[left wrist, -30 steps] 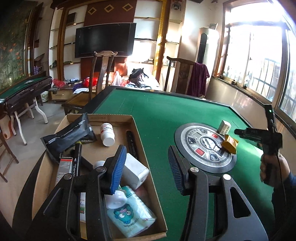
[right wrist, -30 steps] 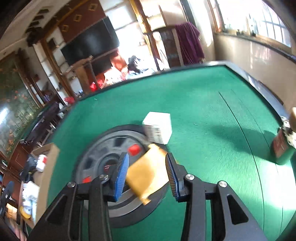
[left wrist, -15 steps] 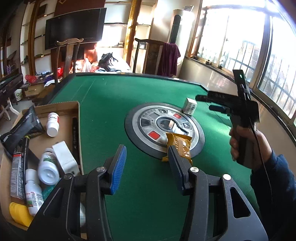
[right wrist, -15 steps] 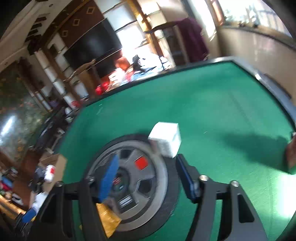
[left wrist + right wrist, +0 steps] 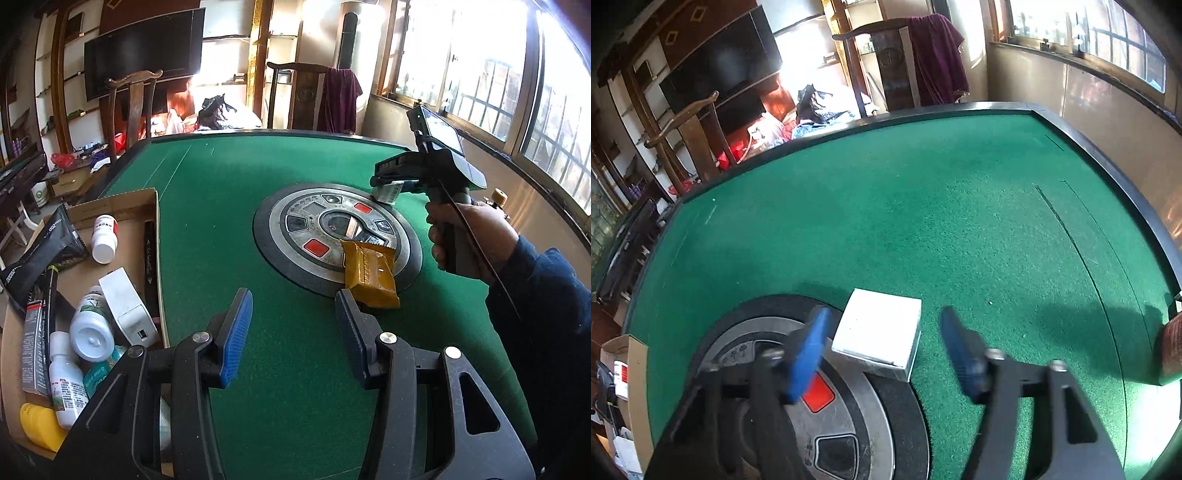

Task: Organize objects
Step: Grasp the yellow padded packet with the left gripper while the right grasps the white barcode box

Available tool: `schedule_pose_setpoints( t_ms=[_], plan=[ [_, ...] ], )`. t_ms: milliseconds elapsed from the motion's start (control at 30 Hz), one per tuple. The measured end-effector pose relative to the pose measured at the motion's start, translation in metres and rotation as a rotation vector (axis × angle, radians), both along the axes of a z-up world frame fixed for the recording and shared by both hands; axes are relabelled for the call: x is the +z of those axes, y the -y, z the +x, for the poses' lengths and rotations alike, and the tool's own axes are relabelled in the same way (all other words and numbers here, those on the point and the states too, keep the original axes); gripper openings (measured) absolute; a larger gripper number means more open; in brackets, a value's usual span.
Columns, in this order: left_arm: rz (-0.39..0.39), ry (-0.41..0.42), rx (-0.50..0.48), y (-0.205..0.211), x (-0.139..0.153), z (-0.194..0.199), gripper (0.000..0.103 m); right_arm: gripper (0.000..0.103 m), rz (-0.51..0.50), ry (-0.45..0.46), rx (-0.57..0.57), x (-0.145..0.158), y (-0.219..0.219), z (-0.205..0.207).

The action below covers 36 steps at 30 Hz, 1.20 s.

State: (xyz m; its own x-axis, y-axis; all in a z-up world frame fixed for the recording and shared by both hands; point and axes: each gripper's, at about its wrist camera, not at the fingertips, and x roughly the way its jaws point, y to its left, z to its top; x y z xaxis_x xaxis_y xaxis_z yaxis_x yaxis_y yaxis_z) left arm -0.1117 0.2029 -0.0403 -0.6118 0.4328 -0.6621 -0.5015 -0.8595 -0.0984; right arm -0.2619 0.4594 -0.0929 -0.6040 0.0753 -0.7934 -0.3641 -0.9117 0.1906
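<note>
On the green tabletop (image 5: 960,206) the white box (image 5: 877,338) sits at the disc's (image 5: 295,240) edge at twelve o'clock from the right tool (image 5: 882,350), whose jaws, just closing, are spread around it without touching, while the left tool (image 5: 293,328) is spread and empty.

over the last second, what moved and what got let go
The right hand-held gripper let go of the yellow packet, moved on to straddle the white box, jaws just closing, pads not touching yet. The left hand-held gripper swung from the cardboard box toward the packet. Box contents unchanged.
</note>
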Motion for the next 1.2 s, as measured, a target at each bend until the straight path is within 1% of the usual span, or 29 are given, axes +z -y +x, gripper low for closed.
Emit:
schedule_pose_setpoints(
  t_ms=[100,200,300,367,433,467,500,533,567,600,733,800,867,967,1067,1133,1200],
  plan=[
    [-0.005,-0.009,0.004,0.001,0.001,0.001,0.047,0.033,0.018,-0.021,0.010,0.003,0.002,0.014],
    [-0.007,-0.004,-0.002,0.001,-0.002,0.000,0.047,0.033,0.023,-0.061,0.040,0.015,0.011,0.039],
    [0.001,0.012,-0.031,-0.001,-0.003,0.000,0.047,0.033,0.001,-0.104,0.093,0.029,0.018,0.081],
    [0.016,0.022,-0.064,-0.005,-0.003,0.002,0.047,0.033,-0.015,-0.145,0.124,0.037,0.023,0.116],
    [0.010,0.025,-0.091,-0.013,-0.001,0.003,0.047,0.033,-0.016,-0.172,0.151,0.042,0.029,0.147],
    [-0.001,0.029,-0.112,-0.019,0.001,0.004,0.048,0.033,-0.024,-0.188,0.156,0.044,0.030,0.160],
    [-0.006,0.042,-0.142,-0.026,0.003,0.003,0.051,0.033,-0.041,-0.202,0.159,0.045,0.028,0.168],
    [-0.013,0.059,-0.170,-0.033,0.004,0.002,0.061,0.033,-0.061,-0.216,0.161,0.047,0.025,0.175],
    [-0.022,0.078,-0.198,-0.043,0.005,-0.001,0.065,0.033,-0.074,-0.225,0.160,0.048,0.023,0.178],
    [-0.031,0.107,-0.219,-0.053,0.005,-0.007,0.065,0.033,-0.083,-0.232,0.156,0.049,0.019,0.178],
    [-0.087,0.243,-0.237,-0.085,-0.001,-0.039,0.065,0.033,-0.120,-0.253,0.156,0.050,0.006,0.173],
    [-0.117,0.265,-0.224,-0.095,-0.005,-0.050,0.065,0.033,-0.138,-0.258,0.170,0.049,0.005,0.175],
    [-0.145,0.297,-0.233,-0.105,-0.011,-0.058,0.065,0.033,-0.138,-0.271,0.180,0.053,0.008,0.179],
    [-0.167,0.308,-0.246,-0.117,-0.015,-0.060,0.065,0.033,-0.141,-0.288,0.187,0.058,0.010,0.181],
    [-0.216,0.298,-0.251,-0.132,-0.024,-0.058,0.065,0.033,-0.147,-0.296,0.188,0.060,0.009,0.182],
    [-0.244,0.286,-0.246,-0.140,-0.030,-0.058,0.065,0.033,-0.152,-0.296,0.189,0.060,0.008,0.182],
    [-0.250,0.285,-0.230,-0.142,-0.036,-0.059,0.065,0.033,-0.154,-0.297,0.190,0.060,0.009,0.182]
  ],
)
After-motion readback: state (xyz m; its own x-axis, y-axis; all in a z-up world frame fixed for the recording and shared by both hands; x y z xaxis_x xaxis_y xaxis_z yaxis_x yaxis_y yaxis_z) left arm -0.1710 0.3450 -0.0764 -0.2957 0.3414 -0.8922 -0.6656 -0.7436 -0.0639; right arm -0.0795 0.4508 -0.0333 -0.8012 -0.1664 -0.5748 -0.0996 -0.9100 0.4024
